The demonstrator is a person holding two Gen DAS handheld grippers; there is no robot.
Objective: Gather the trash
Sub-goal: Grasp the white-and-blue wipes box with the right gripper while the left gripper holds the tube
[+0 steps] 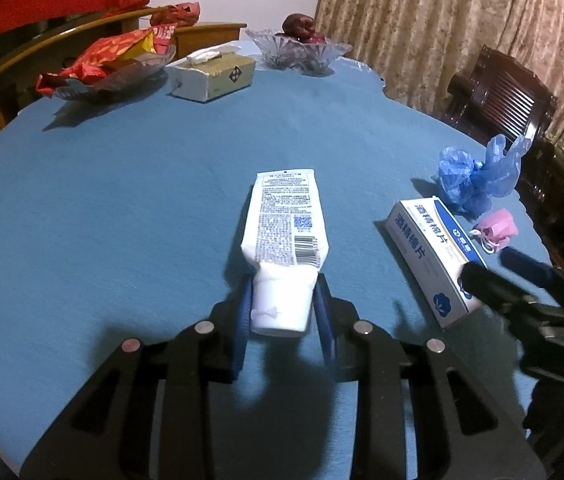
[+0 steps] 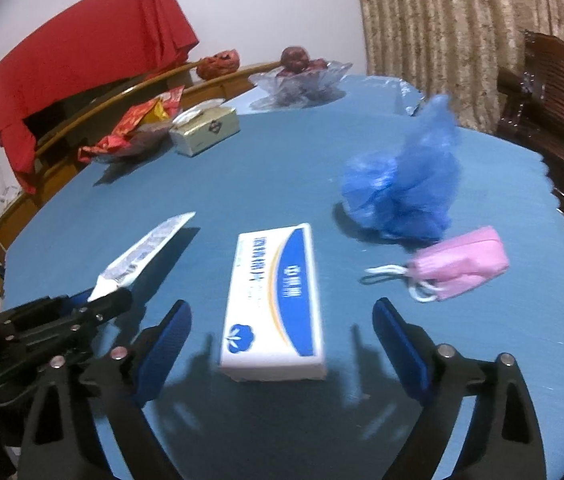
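White tube (image 1: 282, 240) clenched in our left gripper (image 1: 285, 308); right gripper (image 2: 282, 340), jaws spread, straddles box (image 2: 273, 300) on worktop (image 1: 121, 184).

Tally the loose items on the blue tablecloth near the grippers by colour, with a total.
White: 2, the tube clamped in the left gripper, and the blue-striped box between the open fingers of the right gripper.
Blue: 1, the crumpled bag.
Pink: 1, the pouch.
Total: 4
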